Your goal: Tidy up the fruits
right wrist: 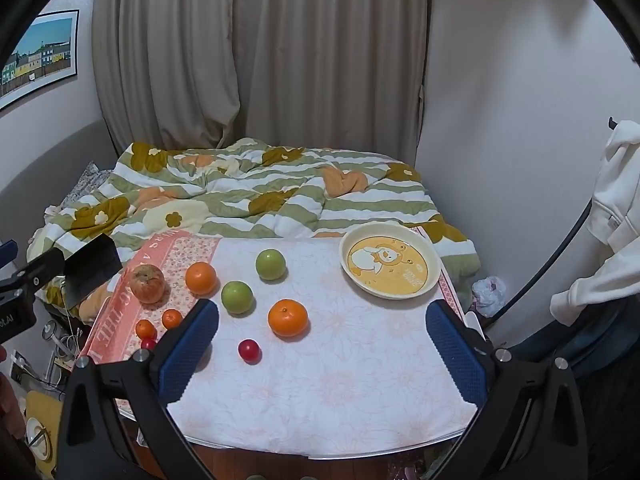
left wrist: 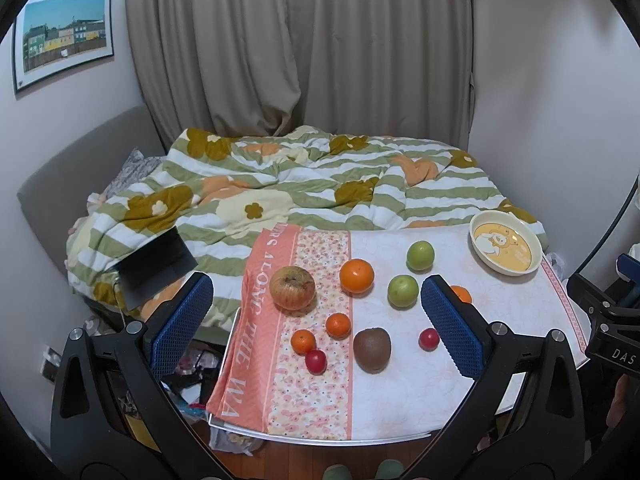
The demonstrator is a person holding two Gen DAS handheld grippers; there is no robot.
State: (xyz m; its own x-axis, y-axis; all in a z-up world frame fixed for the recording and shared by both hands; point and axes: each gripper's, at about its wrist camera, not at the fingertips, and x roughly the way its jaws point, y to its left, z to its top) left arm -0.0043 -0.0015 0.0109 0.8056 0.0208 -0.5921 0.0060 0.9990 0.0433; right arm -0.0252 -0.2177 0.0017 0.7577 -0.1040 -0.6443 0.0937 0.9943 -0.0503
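Fruit lies spread over the clothed table [left wrist: 400, 400]: a brownish apple [left wrist: 293, 288], a big orange [left wrist: 357, 276], two green apples [left wrist: 420, 255] [left wrist: 403, 290], two small oranges [left wrist: 338, 325] [left wrist: 303, 341], a kiwi [left wrist: 372, 349] and two small red fruits [left wrist: 316, 361] [left wrist: 429, 339]. A second big orange [right wrist: 288, 318] sits mid-table. The cream bowl [right wrist: 390, 266] with a yellow cartoon print stands empty at the far right. My left gripper [left wrist: 318, 286] hovers open above the near left of the table. My right gripper [right wrist: 323, 310] hovers open too, holding nothing.
A bed with a striped flowered quilt [left wrist: 320, 184] runs along the table's far edge, with a black laptop [left wrist: 156, 264] on it. White clothing [right wrist: 612, 216] hangs at the right. Clutter lies on the floor at the left.
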